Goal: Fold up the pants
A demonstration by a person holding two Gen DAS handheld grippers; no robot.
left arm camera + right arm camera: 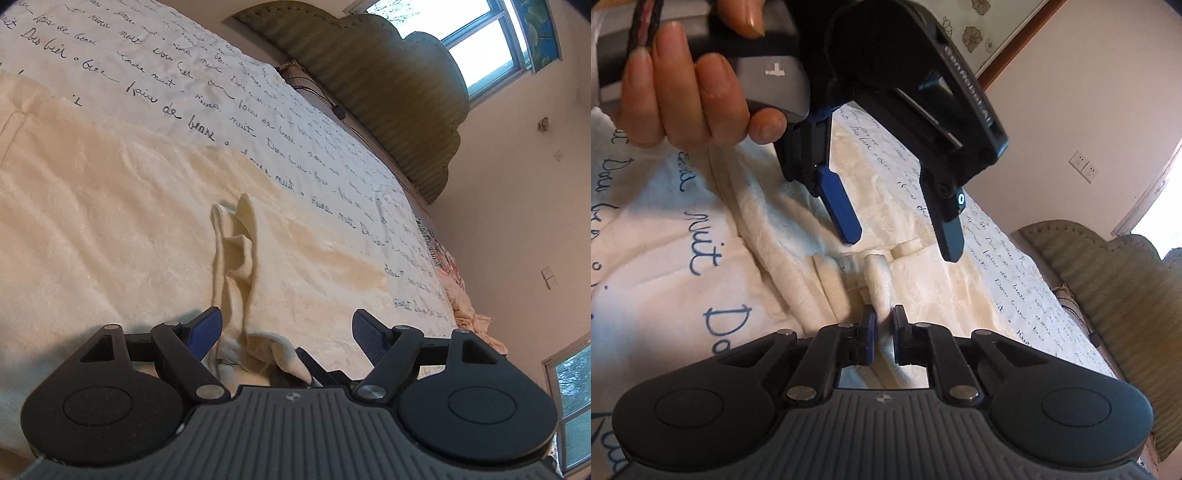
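Cream pants [110, 221] lie spread on the bed's sheet [229, 88], which is printed with script. Left gripper [286, 328], jaws released and wide apart, hangs over a raised fold [236, 240] of the fabric, with drawstring ends just beside its left finger. Right gripper [882, 334], jaws nearly closed, clenches a ridge of the pants [879, 280]. In the right wrist view, a hand [690, 96] holds the left gripper [901, 236] above the same ridge. A green headboard [388, 96] stands behind the bed.

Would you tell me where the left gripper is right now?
In the right wrist view the left gripper hangs open above the cream pants, just beyond the right gripper.
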